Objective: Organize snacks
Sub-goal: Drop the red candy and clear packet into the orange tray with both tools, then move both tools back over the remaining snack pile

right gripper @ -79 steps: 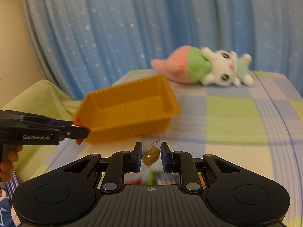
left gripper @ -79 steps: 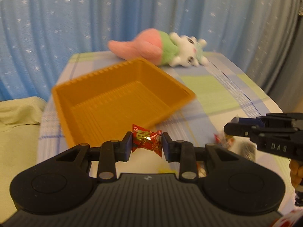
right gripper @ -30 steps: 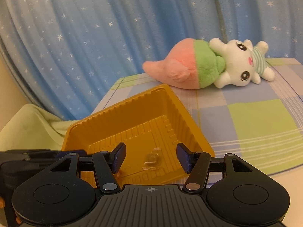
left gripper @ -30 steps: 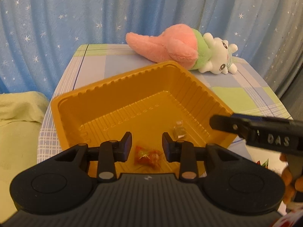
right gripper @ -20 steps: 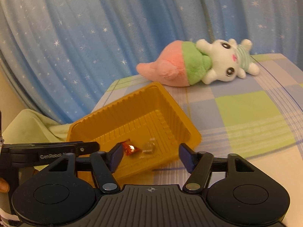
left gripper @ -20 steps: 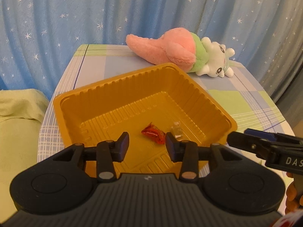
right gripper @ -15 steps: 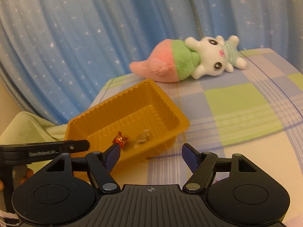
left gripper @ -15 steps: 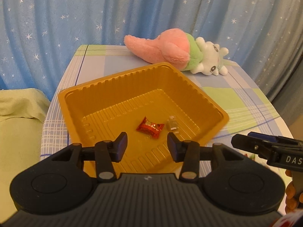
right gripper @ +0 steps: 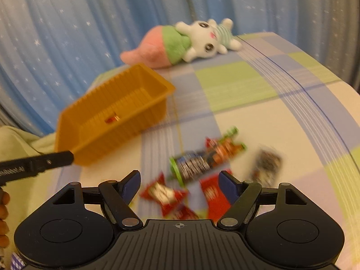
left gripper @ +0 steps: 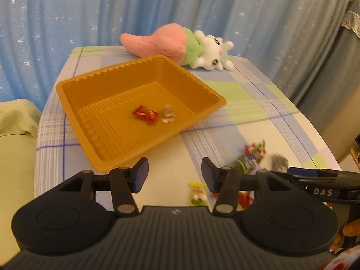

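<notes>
An orange tray [left gripper: 74, 85] [right gripper: 94, 148] sits on the checked tablecloth and holds a red-wrapped candy [left gripper: 144, 115] [right gripper: 110, 119] and a clear-wrapped candy [left gripper: 167, 113]. My left gripper [left gripper: 175, 175] hovers in front of the tray, jaws opening, nothing between them. My right gripper [right gripper: 178, 185] is held above a blurred heap of loose snacks [right gripper: 198, 164] [left gripper: 252, 155] to the right of the tray, jaws opening wide and empty. A green-yellow sweet [left gripper: 198, 194] lies near the left gripper's right finger.
A pink, green and white plush toy [left gripper: 180, 45] [right gripper: 180, 40] lies at the far side of the table. Blue starred curtains hang behind. A pale green cushion [left gripper: 13, 130] lies left of the table. The table's right edge curves away.
Both grippers let go of their candies into the tray, opened, and drew back and to the right. The loose snack heap has come into view under the right gripper.
</notes>
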